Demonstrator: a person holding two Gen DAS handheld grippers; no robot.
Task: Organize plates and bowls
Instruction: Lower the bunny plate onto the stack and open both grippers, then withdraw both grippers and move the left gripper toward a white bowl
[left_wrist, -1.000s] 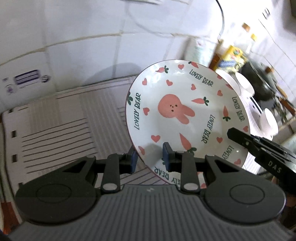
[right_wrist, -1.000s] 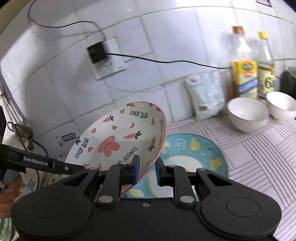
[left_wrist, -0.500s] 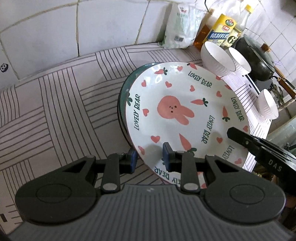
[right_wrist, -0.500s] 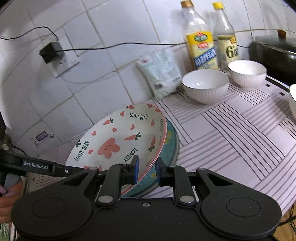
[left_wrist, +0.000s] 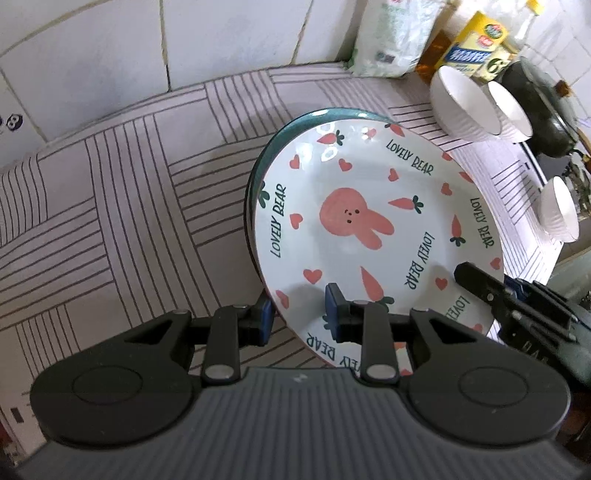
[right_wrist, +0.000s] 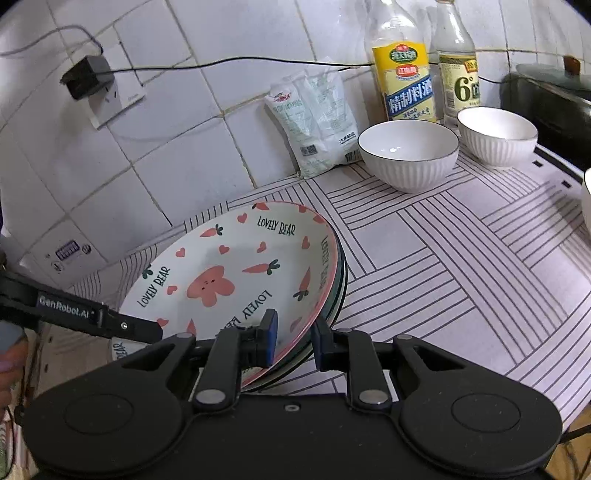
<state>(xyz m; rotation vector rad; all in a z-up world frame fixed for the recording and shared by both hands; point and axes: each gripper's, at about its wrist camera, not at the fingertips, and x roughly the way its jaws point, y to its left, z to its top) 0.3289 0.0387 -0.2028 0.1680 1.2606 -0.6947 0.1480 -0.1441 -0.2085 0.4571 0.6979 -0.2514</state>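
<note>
Kitchen counter, mid-stacking: your left gripper (left_wrist: 298, 317) clamps the near rim of the rabbit plate (left_wrist: 369, 236), one blue pad under the rim and one on the plate's face, jaws narrow around the rim. Your right gripper (right_wrist: 293, 341) pinches the same plate at the opposite edge (its left pad inside the rim, its right pad outside), jaws just as narrow. The plate, printed with hearts, carrots and "LOVELY BEAR", sits over a teal plate (left_wrist: 291, 127) whose edge peeks out at the plate's 11 o'clock in the left wrist view; whether the two touch all round you cannot tell. Both lie on the striped counter mat (right_wrist: 461, 258). At 1 o'clock in the right wrist view stand two white ribbed bowls (right_wrist: 408, 155), side by side, with two bottles (right_wrist: 404, 70) and a white packet (right_wrist: 314, 122) behind them against the tiled wall (right_wrist: 184, 140).
</note>
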